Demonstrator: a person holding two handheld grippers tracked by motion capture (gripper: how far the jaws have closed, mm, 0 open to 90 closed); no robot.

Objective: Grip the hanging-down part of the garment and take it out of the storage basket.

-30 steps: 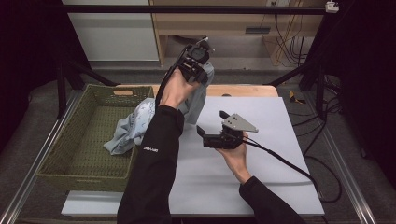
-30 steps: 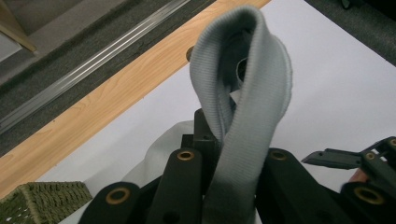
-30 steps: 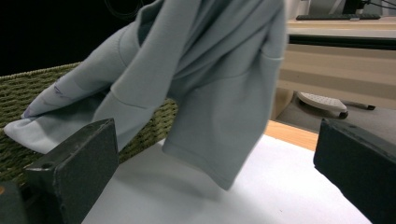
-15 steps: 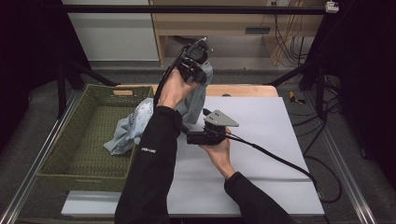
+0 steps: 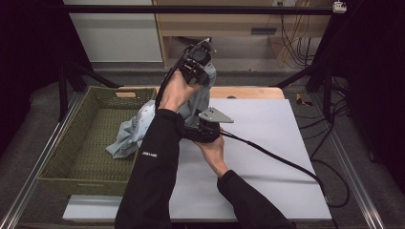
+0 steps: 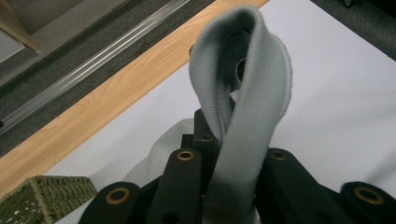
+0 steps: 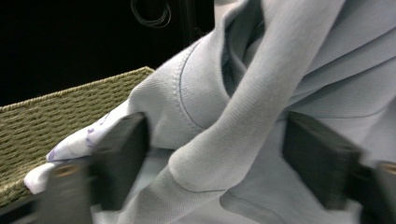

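A pale grey-blue garment hangs from my raised left gripper and trails down over the basket's right rim. In the left gripper view, the left gripper is shut on a ribbed grey band of that garment, which loops up above the jaws. My right gripper sits low on the table and points left into the hanging cloth. Seen from the right gripper view, the right gripper is open, its jaws wide apart on either side of a fold of the garment. A white patterned cloth peeks out beneath.
A green woven basket stands at the table's left, also in the left gripper view. The white table top spreads to the right, with a wooden strip along its far edge. The right gripper's cable trails across the table.
My right gripper has moved left across the table up to the hanging garment. The left gripper has stayed raised with the garment in it.
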